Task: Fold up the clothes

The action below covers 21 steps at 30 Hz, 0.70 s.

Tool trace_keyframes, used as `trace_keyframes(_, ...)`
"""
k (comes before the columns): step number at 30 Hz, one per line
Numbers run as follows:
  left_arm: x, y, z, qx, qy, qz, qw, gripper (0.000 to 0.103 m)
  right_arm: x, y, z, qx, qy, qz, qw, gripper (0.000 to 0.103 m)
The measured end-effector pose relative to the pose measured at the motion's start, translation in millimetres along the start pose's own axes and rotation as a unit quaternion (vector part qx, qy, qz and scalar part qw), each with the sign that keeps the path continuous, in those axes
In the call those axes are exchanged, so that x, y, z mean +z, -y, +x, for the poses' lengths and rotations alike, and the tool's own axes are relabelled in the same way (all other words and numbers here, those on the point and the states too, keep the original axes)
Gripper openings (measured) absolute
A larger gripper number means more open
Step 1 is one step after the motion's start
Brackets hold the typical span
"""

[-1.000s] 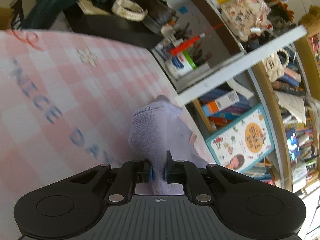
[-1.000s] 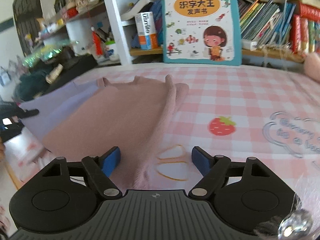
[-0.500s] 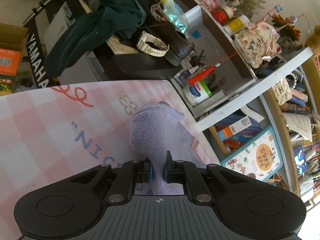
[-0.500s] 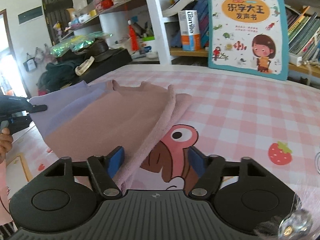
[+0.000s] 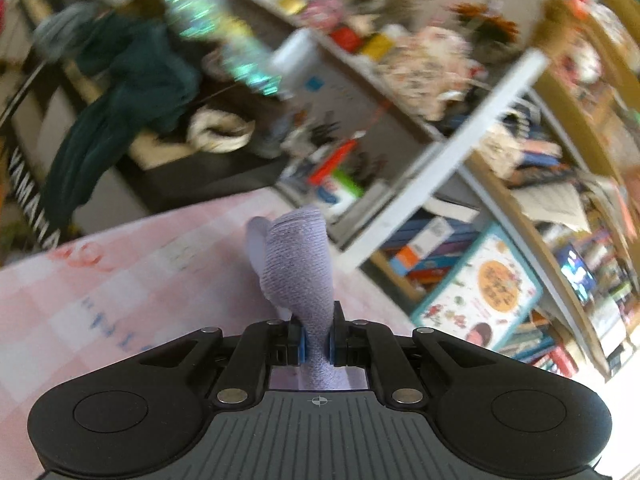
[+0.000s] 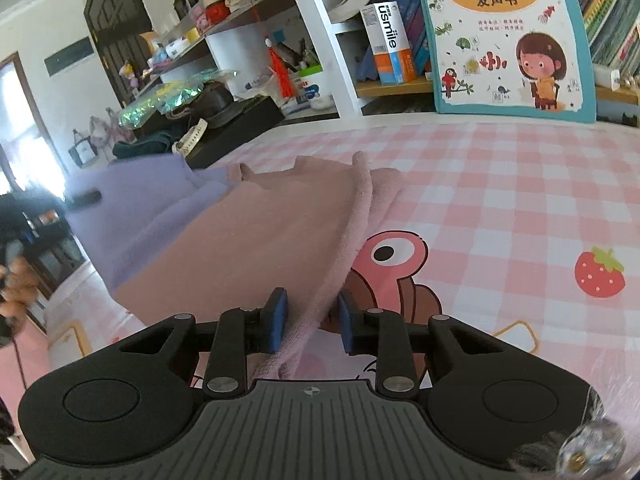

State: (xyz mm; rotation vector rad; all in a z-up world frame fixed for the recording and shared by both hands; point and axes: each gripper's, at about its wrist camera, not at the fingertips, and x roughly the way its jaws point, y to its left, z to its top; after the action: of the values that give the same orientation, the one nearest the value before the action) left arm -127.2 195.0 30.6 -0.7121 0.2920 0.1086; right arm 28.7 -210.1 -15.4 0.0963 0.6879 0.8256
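The pink-and-lilac garment (image 6: 256,236) lies spread on the checked tabletop (image 6: 500,208), left of centre in the right wrist view. Its lilac corner (image 5: 298,264) is pinched tight in the left tool (image 5: 316,346) and lifted. The right tool (image 6: 310,322) is closing, its blue pads either side of the garment's pink edge at 6 o'clock, not yet pressing. A picture book (image 6: 504,32) leans at 1 o'clock against cluttered shelves (image 6: 328,52); a dark case (image 6: 236,120) sits at 10 o'clock.
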Motion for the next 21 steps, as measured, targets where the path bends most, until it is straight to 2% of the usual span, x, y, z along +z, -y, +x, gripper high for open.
trace_keyframes(3,-1,35,0,-0.017,0.007,0.053,0.9984,0.008,-1,-3,0,-0.009,0.001,-0.011,1.000,0.025)
trace_keyframes(6,-7,75,5,-0.039,0.008,0.109,0.9932,0.008,-1,-1,0,-0.008,0.001,-0.007,1.000,0.025)
trace_keyframes(8,-17,104,10,-0.057,0.006,0.147,0.9875,0.008,-2,-1,0,-0.006,0.001,-0.005,1.000,0.025)
trace_keyframes(10,-40,136,17,-0.076,-0.010,0.208,0.9750,0.009,-2,0,-1,-0.006,0.001,-0.003,1.000,0.025)
trace_keyframes(11,-54,153,20,-0.082,-0.022,0.247,0.9653,0.009,-2,0,0,-0.006,0.001,-0.003,1.000,0.024)
trace_keyframes(12,-73,168,24,-0.078,-0.038,0.294,0.9518,0.010,-2,0,0,-0.005,0.001,-0.002,1.000,0.024)
trace_keyframes(13,-94,181,30,-0.070,-0.058,0.346,0.9337,0.012,-1,0,0,-0.004,0.001,0.000,1.000,0.024)
trace_keyframes(15,-140,199,44,-0.051,-0.105,0.443,0.8890,0.015,-1,2,-1,-0.002,0.001,0.005,1.000,0.024)
trace_keyframes(16,-158,201,50,-0.041,-0.123,0.472,0.8718,0.017,-1,3,-1,-0.001,0.001,0.007,1.000,0.024)
trace_keyframes(18,-183,200,50,-0.025,-0.114,0.521,0.8454,0.029,-1,4,-1,0.002,0.001,0.011,1.000,0.024)
trace_keyframes(19,-189,200,47,-0.024,-0.107,0.535,0.8375,0.034,-1,4,-1,0.003,0.001,0.011,1.000,0.024)
trace_keyframes(21,-191,199,45,-0.027,-0.106,0.538,0.8357,0.039,-1,5,-1,0.003,0.001,0.012,1.000,0.024)
